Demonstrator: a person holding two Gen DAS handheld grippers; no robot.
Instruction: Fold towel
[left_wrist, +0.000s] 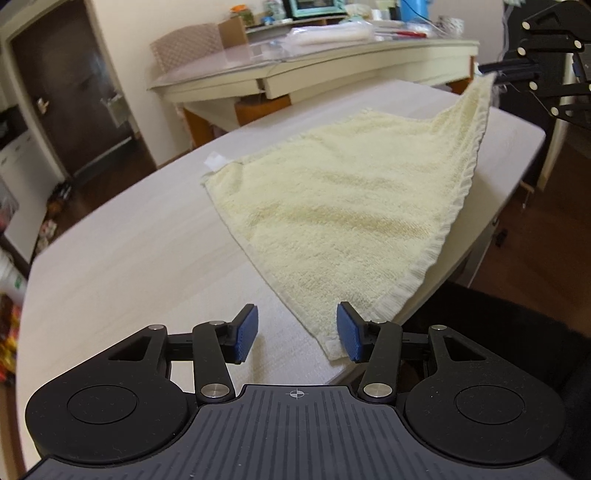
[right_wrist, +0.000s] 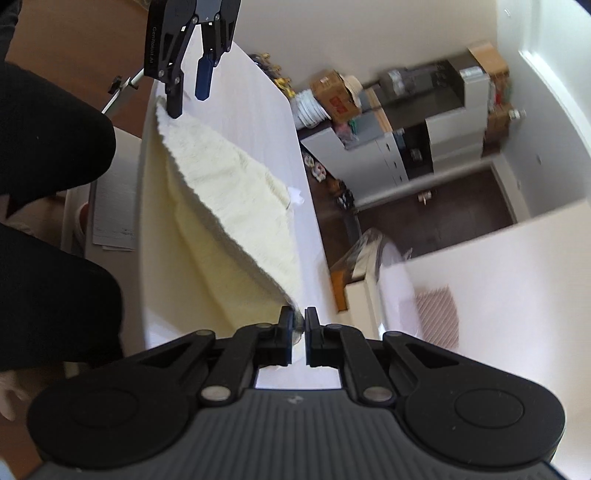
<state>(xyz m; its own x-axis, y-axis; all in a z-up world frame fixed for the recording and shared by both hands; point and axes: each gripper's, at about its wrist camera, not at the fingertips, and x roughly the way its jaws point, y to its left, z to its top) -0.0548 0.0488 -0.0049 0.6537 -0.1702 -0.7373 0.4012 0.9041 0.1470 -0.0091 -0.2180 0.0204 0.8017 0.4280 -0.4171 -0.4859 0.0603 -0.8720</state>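
Towel (left_wrist: 332, 192) of rough, matt terry cloth; table (left_wrist: 129, 240) of smooth, pale wood-grain.

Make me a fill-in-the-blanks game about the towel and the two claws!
1. The towel is pale ____.
2. The right claw is pinching one ____ of the towel and holding it above the table.
3. The left claw is ____, gripping nothing.
4. The pads on the left claw are ____.

Missing words: yellow; corner; open; blue
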